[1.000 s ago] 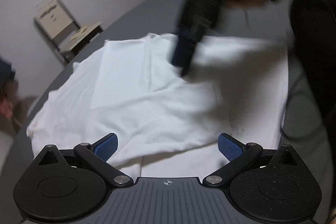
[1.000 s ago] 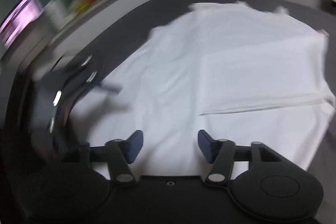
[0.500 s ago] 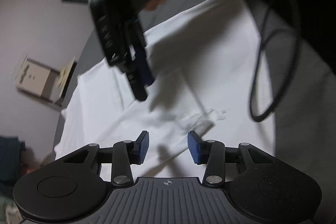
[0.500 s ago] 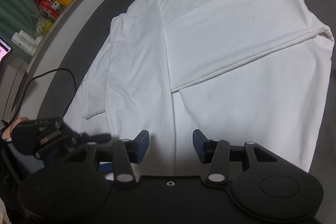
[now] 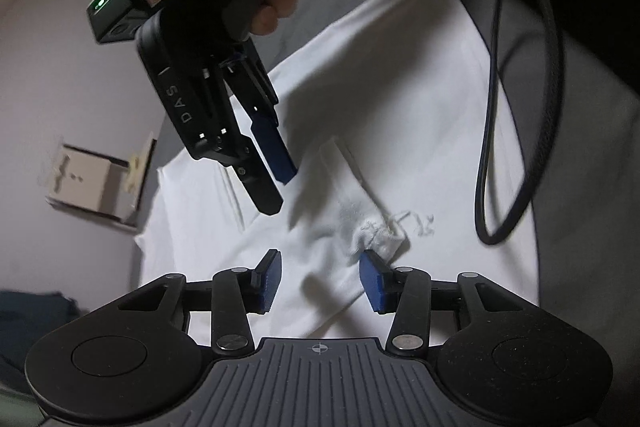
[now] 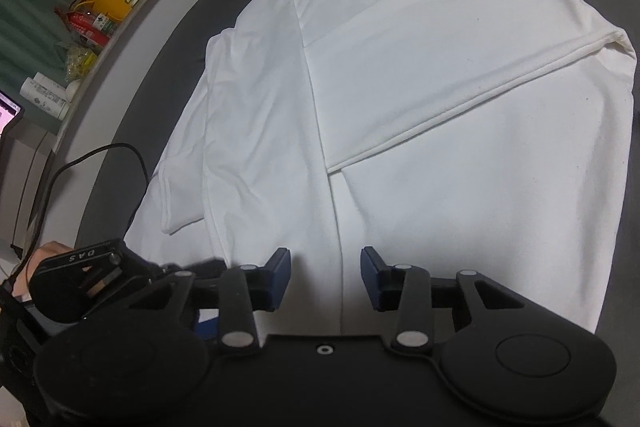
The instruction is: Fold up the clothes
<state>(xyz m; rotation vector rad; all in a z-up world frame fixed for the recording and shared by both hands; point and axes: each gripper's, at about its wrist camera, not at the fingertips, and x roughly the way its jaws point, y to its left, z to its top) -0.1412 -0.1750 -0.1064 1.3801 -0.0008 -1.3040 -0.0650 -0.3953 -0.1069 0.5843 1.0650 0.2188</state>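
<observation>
I see the white shirt [image 6: 440, 107] lying flat on the grey counter [image 6: 168, 39], with one side already folded over the middle. The other sleeve [image 6: 180, 155] lies unfolded. My left gripper [image 5: 318, 281] and right gripper [image 6: 325, 277] are both partly open and hold nothing. I judge most folds remain.

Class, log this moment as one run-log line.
left gripper: open, over white cotton shirt | right gripper: open, empty | shirt: partly folded on grey table

Both tongs gape, holding nothing — left tongs [image 5: 319, 281] low, right tongs [image 6: 325, 277] hand-held above.
</observation>
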